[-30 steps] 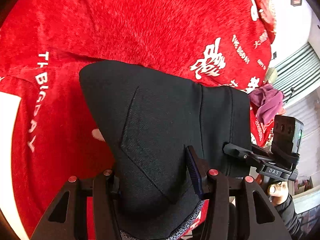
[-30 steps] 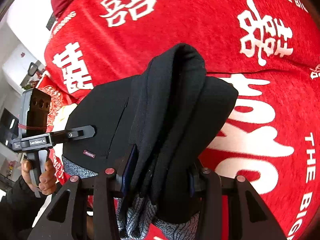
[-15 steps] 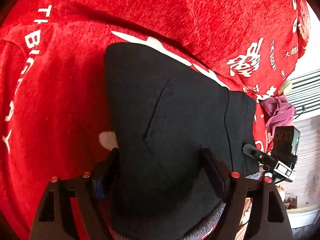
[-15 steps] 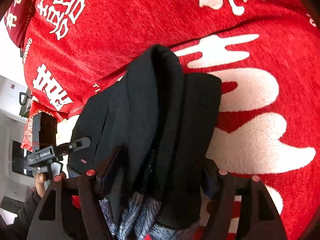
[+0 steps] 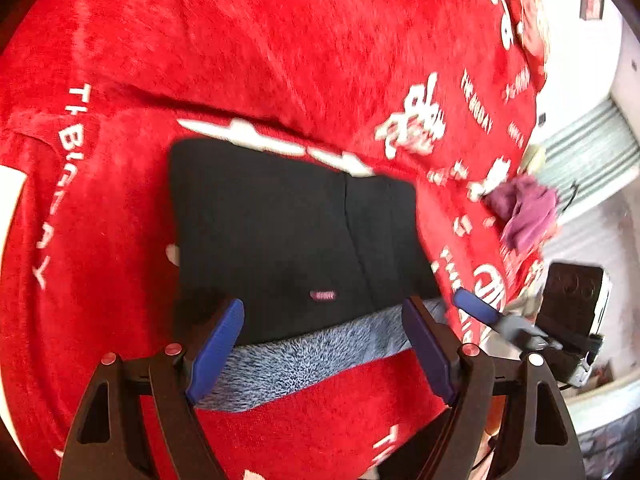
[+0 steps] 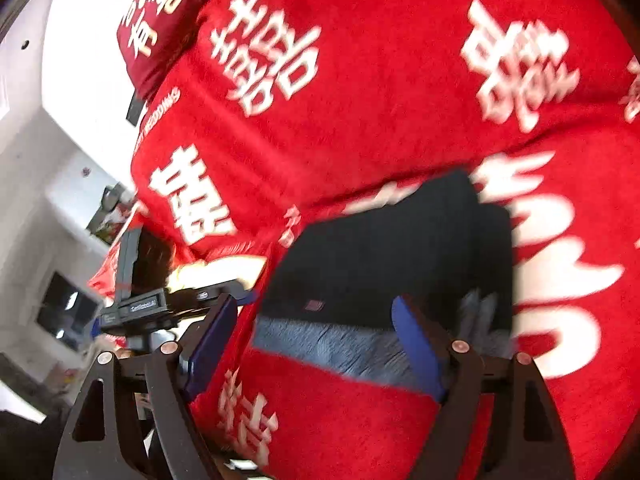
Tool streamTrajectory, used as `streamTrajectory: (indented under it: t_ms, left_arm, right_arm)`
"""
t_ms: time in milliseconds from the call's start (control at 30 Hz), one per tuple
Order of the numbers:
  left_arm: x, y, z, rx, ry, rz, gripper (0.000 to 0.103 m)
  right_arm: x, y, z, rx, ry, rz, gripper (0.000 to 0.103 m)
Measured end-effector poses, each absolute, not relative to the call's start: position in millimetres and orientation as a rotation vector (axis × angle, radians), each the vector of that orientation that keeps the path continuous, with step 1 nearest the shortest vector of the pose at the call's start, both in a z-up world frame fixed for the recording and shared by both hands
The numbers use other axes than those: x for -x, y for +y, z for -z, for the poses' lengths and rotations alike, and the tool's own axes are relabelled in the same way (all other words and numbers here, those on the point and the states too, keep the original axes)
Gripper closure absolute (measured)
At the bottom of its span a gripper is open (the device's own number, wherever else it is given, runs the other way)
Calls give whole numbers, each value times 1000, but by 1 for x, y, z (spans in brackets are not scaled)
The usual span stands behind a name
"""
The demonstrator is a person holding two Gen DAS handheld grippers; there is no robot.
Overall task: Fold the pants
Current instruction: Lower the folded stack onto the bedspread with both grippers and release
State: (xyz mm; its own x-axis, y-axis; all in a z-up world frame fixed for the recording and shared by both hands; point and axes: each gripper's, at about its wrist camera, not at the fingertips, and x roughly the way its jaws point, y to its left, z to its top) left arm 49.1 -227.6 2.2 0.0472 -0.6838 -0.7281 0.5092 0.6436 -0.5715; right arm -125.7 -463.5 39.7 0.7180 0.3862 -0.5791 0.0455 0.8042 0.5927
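Legibly, red blanket (image 5: pixel 280 60) reads "THE BIG DAY".

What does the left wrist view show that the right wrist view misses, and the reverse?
Only the left wrist view: a purple cloth at the blanket's far edge, and the right tool from the side. Only the right wrist view: a dark red pillow with white lettering, and the left tool from the side. Both: the folded black pants with grey lining, lying flat on the red blanket. Each tool's jaws have just been opening and stand open, gripping nothing.
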Motion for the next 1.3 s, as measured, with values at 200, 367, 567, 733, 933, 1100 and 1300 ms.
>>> streamTrajectory:
  t_ms: [200,367,567,733,933,1100,1300]
  left_arm:
    - [-43,-238,12,67,1246,869,21]
    - [-58,-245,-28,14,1147,761,2]
    - [-83,-264,-36,16,1128,640,0]
    - [-88,-281,-16,1,1174,638,0]
    - [-82,-298,16,-83,1218,646,0]
    - [-66,-298,0,-166,1144,656,0]
    - [-35,-274,-22,-167,1071,637,0]
  right_arm:
    - [125,-483,18,-718,858,-118,22]
    - [110,-491,-34,-543,816,-43,16]
    - [54,-496,-52,-351,843,41,14]
    - [10,-501,-26,-354,904,8,14]
    - [-7,-512,19,-429,1009,1,13]
    - [10,-513,-5,-433,961,33,13]
    - [80,-492,-44,-319,868,182,1]
